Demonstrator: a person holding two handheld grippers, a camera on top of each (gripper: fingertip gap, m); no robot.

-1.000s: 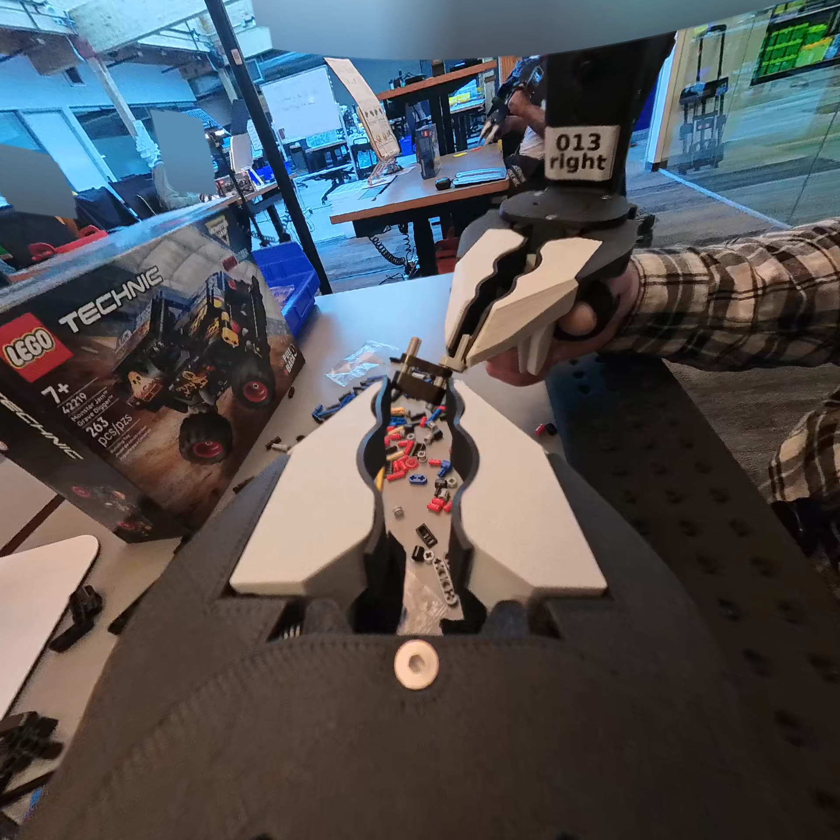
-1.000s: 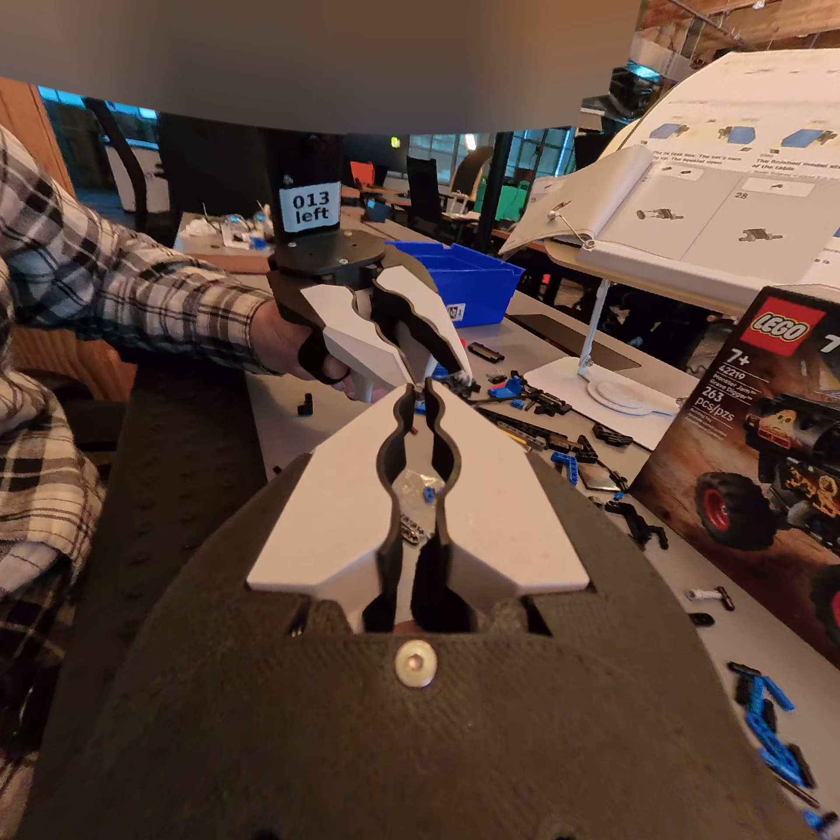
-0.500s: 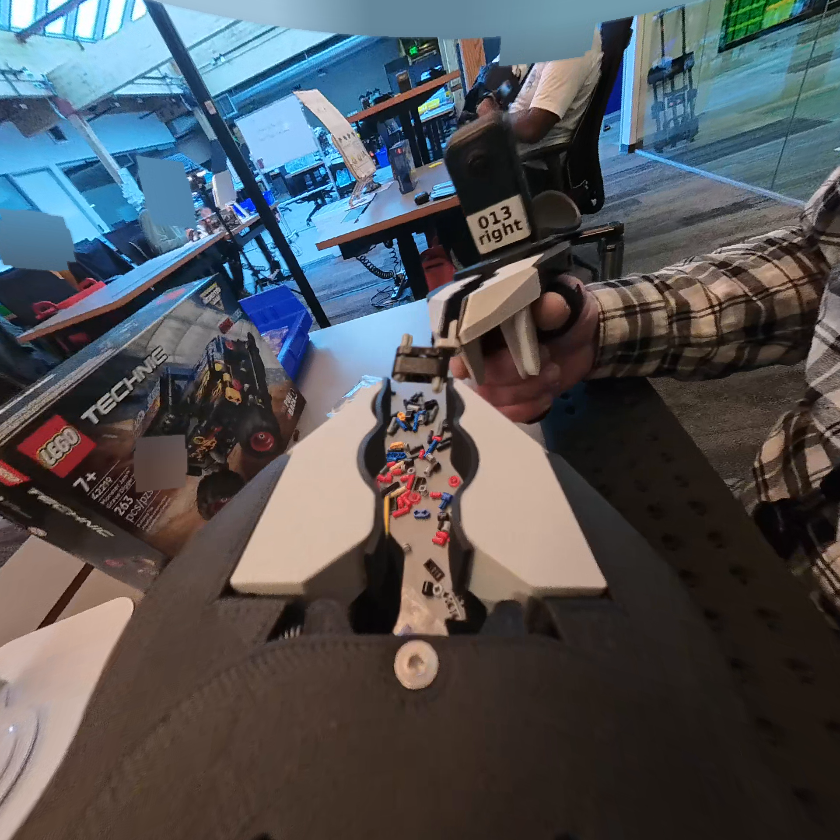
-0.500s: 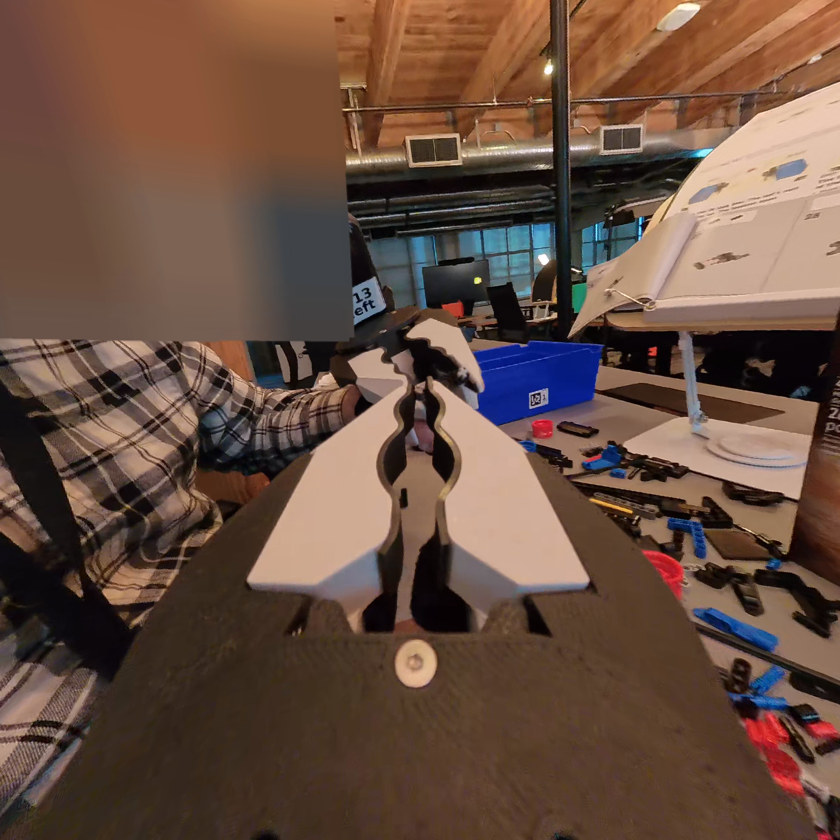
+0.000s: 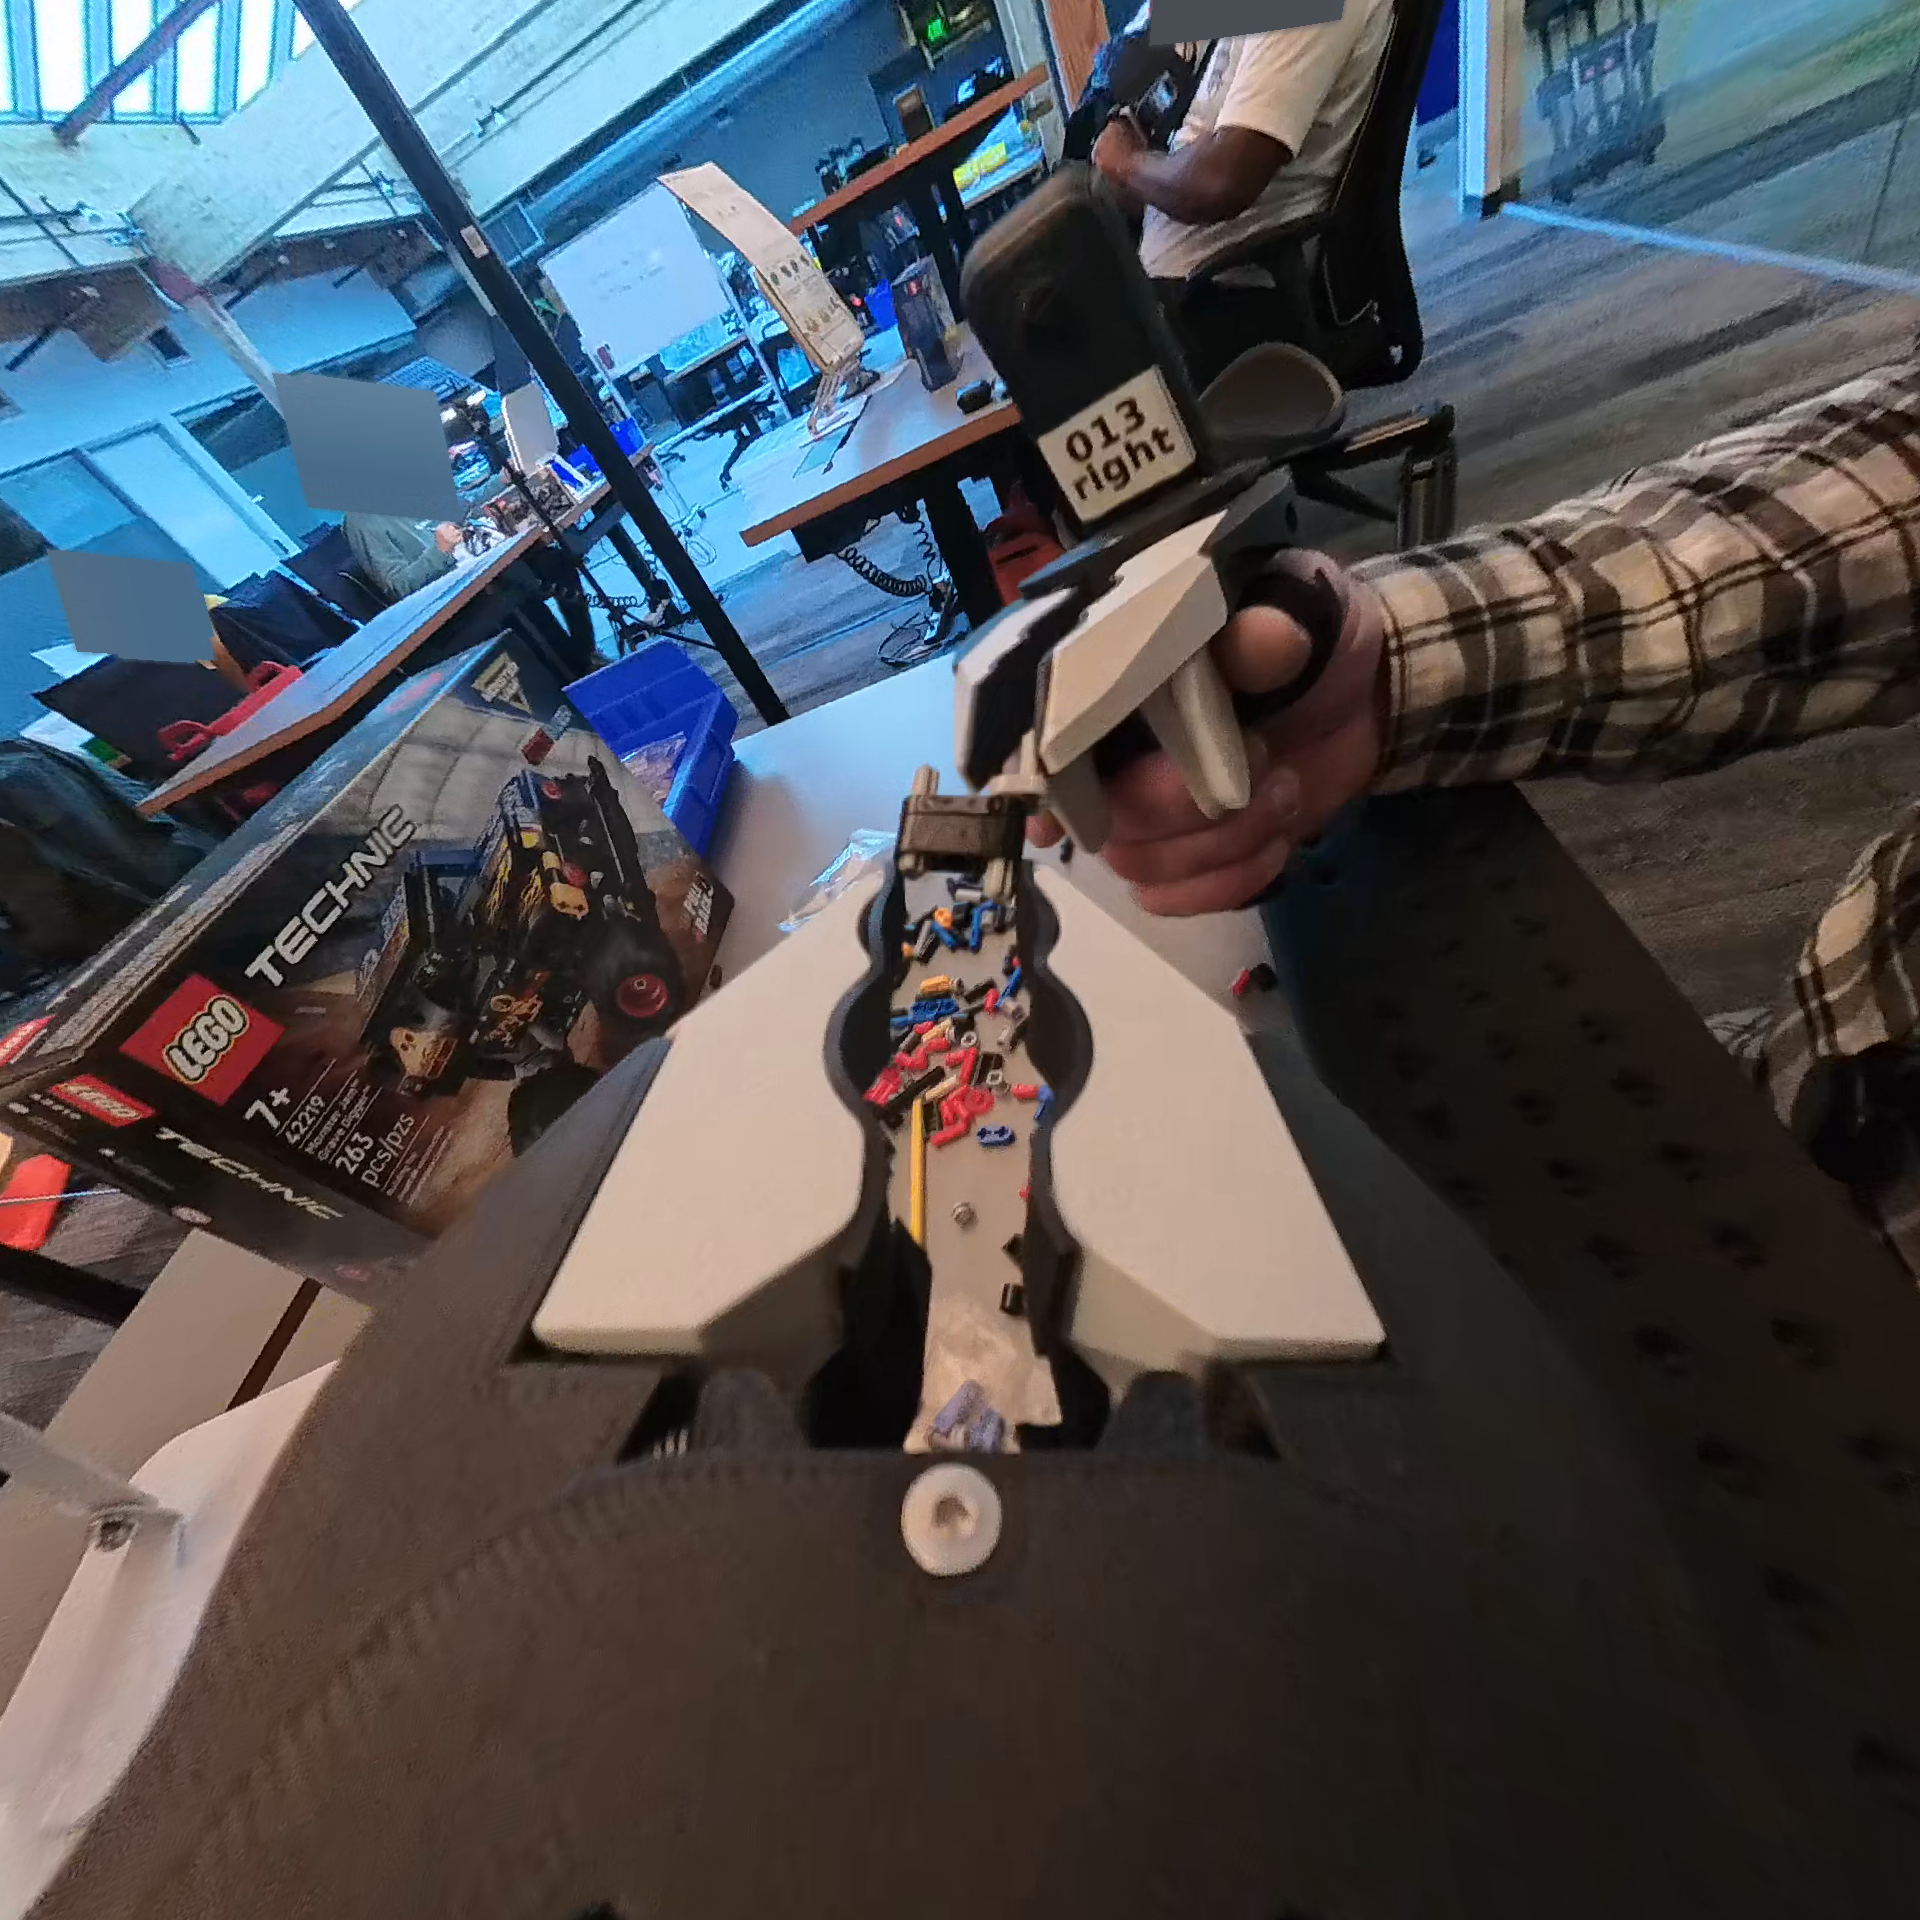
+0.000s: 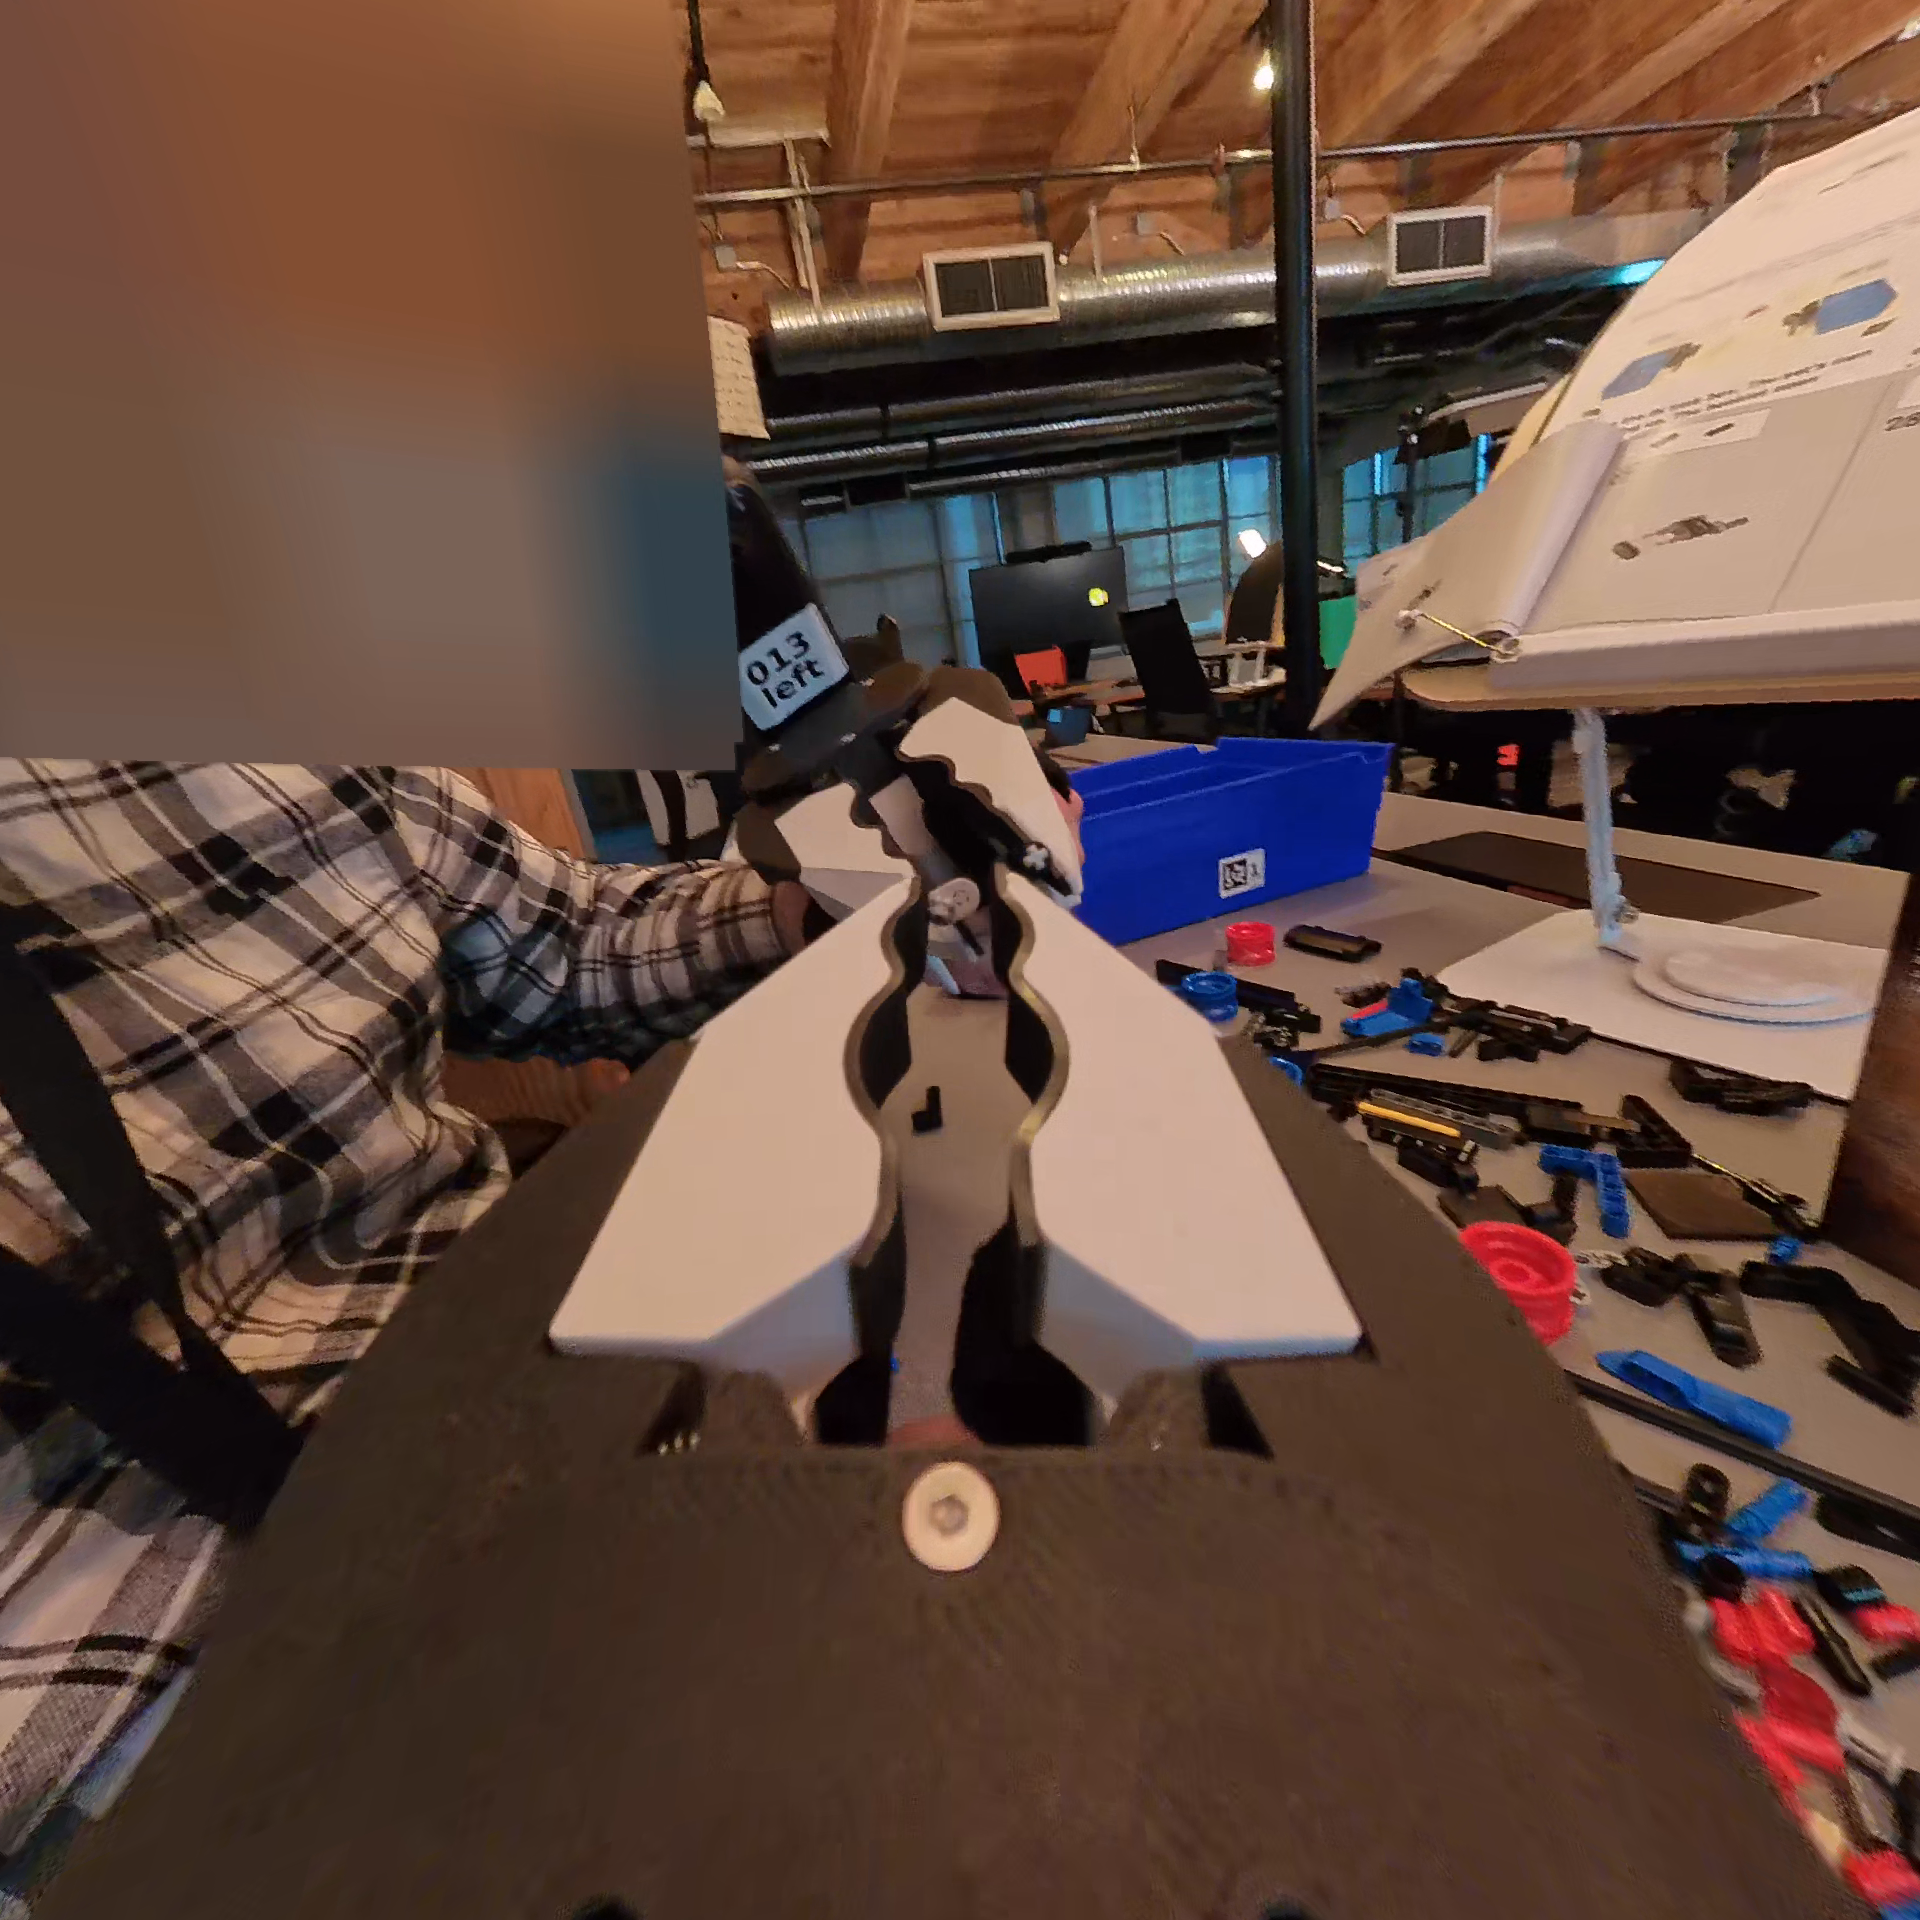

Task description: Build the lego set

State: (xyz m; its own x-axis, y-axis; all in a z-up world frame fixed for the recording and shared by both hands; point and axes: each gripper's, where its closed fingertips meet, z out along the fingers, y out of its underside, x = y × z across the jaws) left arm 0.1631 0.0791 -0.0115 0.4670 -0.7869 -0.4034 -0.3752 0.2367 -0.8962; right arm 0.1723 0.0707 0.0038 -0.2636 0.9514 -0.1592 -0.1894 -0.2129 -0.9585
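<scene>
Your left tool (image 5: pixel 958 883) and your right tool (image 5: pixel 1013 805) meet tip to tip above the worktop (image 5: pixel 810 769). Between them sits a small dark grey lego assembly (image 5: pixel 951 831) with a tan pin sticking up at its far-left corner. In the left wrist view it lies at 12 o'clock, right at the tips of your left tool's fingers (image 5: pixel 727 1143), which are narrowed around its lower end. The right tool comes in from 2 o'clock with its jaws drawn nearly together on the assembly's right end — your hand (image 5: pixel 1226 790) wraps the grip behind it.

In the right wrist view the left tool (image 6: pixel 997 873) shows at 12 o'clock, just past your own fingers (image 6: pixel 1174 1164); the part between the tips is mostly hidden there, so that view does not tell how firm either hold is.

Below the left tool's gap lies a heap of small red, blue and black pins (image 5: pixel 956 1070) on the worktop. The lego box (image 5: pixel 343 997) stands at 9 o'clock in the left wrist view, a blue bin (image 5: pixel 665 727) behind it. In the right wrist view, loose black and blue beams (image 6: pixel 1455 1101) and red wheel hubs (image 6: pixel 1517 1278) spread from 2 to 4 o'clock — the open instruction booklet (image 6: pixel 1704 499) sits on its stand at 1 o'clock.
</scene>
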